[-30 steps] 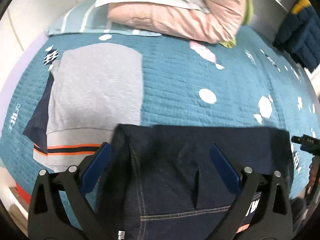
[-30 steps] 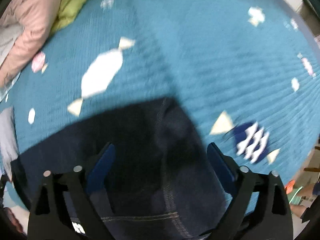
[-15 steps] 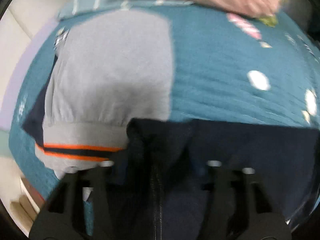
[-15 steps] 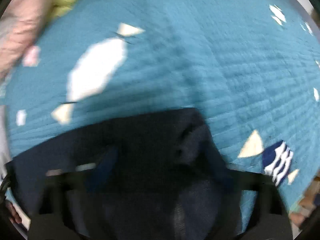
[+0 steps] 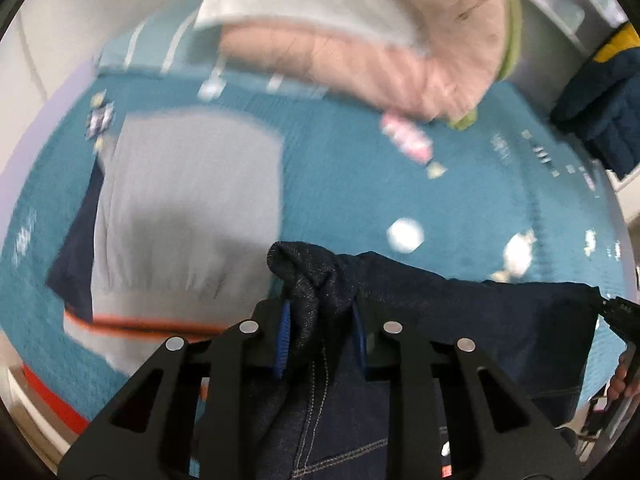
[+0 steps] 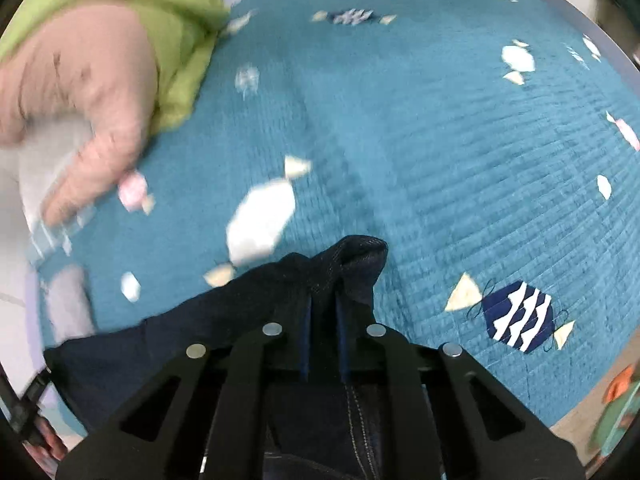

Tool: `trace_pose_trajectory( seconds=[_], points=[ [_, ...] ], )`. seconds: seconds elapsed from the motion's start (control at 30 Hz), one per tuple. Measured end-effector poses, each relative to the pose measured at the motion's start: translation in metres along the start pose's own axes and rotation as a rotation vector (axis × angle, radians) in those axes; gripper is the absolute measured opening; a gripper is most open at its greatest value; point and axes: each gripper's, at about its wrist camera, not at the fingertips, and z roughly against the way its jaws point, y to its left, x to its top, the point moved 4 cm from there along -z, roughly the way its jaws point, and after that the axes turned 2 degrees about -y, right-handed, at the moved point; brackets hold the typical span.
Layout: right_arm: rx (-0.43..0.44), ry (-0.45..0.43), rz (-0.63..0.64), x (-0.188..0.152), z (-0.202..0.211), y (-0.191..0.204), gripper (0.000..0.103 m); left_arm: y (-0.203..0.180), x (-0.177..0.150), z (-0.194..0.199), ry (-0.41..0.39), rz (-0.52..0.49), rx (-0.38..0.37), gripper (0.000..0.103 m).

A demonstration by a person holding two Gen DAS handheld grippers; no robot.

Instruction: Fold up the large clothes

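One dark blue denim garment lay at the near edge of one teal quilted bedspread. One folded grey knit sweater with an orange and navy hem stripe lay to the left, with one navy garment showing beneath it. Far off sat one pink quilt with one green layer under it. Two black two-finger grippers, left and right, were there.
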Motion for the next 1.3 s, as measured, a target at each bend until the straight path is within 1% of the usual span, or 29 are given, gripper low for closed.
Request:
trace_pose_trajectory(
  seconds=[0.07,0.1,0.13,0.17,0.2,0.23,0.27,0.3,0.33,0.37,0.47,0.57,0.73,0.83,0.9,0.97,1.03,1.07,1.1,1.13,1.2,1.23,1.27,1.3],
  points=[
    [-0.01,-0.043,0.029,0.014,0.01,0.009,0.01,-0.012,0.016,0.009,-0.039,-0.03,0.0,0.026],
    [-0.02,-0.051,0.042,0.019,0.016,0.012,0.015,-0.02,0.026,0.014,-0.051,-0.05,0.016,0.034],
    [-0.053,-0.07,0.041,0.027,0.025,0.012,0.02,-0.023,0.031,0.017,-0.055,-0.062,0.04,0.045],
    [-0.089,-0.093,0.044,0.032,0.032,0.011,0.047,-0.026,0.036,0.02,-0.063,-0.081,0.086,0.051],
    [-0.15,-0.144,0.054,0.037,0.045,0.01,0.086,-0.029,0.039,0.024,-0.098,-0.1,0.127,0.057],
    [-0.203,-0.221,0.066,0.041,0.06,0.009,0.097,-0.031,0.04,0.028,-0.121,-0.115,0.147,0.066],
    [-0.224,-0.261,0.078,0.041,0.068,0.009,0.095,-0.032,0.04,0.03,-0.132,-0.128,0.153,0.071],
    [-0.223,-0.282,0.102,0.04,0.074,0.01,0.095,-0.032,0.038,0.03,-0.129,-0.129,0.151,0.074],
    [-0.211,-0.272,0.117,0.039,0.072,0.01,0.095,-0.029,0.036,0.029,-0.122,-0.128,0.151,0.074],
    [-0.204,-0.246,0.127,0.036,0.069,0.009,0.095,-0.028,0.032,0.027,-0.114,-0.129,0.152,0.074],
    [-0.237,-0.186,0.137,0.02,0.054,-0.001,0.095,-0.027,0.017,0.023,-0.087,-0.137,0.162,0.074],
    [-0.258,-0.096,0.119,-0.002,0.031,-0.018,0.095,-0.026,-0.005,0.018,-0.069,-0.16,0.166,0.074],
    [-0.251,0.05,0.055,-0.052,-0.002,-0.051,0.095,-0.023,-0.035,0.008,-0.014,-0.151,0.167,0.074],
    [-0.234,0.114,0.027,-0.078,-0.02,-0.068,0.095,-0.022,-0.05,0.007,0.005,-0.148,0.172,0.074],
    [-0.183,0.152,-0.009,-0.094,-0.031,-0.077,0.095,-0.023,-0.059,0.007,0.018,-0.138,0.167,0.074],
    [-0.072,0.186,-0.056,-0.108,-0.041,-0.08,0.095,-0.025,-0.065,0.009,0.025,-0.136,0.161,0.074],
    [0.12,0.268,-0.139,-0.127,-0.058,-0.081,0.095,-0.03,-0.073,0.01,0.031,-0.139,0.154,0.074],
    [0.161,0.292,-0.175,-0.133,-0.063,-0.082,0.097,-0.032,-0.076,0.011,0.037,-0.139,0.147,0.074],
    [0.17,0.253,-0.186,-0.138,-0.064,-0.084,0.097,-0.035,-0.081,0.011,0.046,-0.137,0.139,0.074],
    [0.181,0.208,-0.165,-0.141,-0.061,-0.082,0.097,-0.038,-0.084,0.011,0.051,-0.136,0.135,0.074],
    [0.186,0.196,-0.124,-0.144,-0.057,-0.077,0.097,-0.044,-0.095,0.013,0.06,-0.136,0.123,0.074],
    [0.207,0.198,-0.113,-0.143,-0.055,-0.074,0.097,-0.046,-0.099,0.013,0.063,-0.137,0.118,0.074],
    [0.302,0.198,-0.117,-0.142,-0.051,-0.068,0.096,-0.05,-0.105,0.013,0.071,-0.139,0.11,0.074],
    [0.438,0.206,-0.147,-0.141,-0.047,-0.062,0.095,-0.053,-0.11,0.012,0.08,-0.143,0.104,0.074]
  ],
)
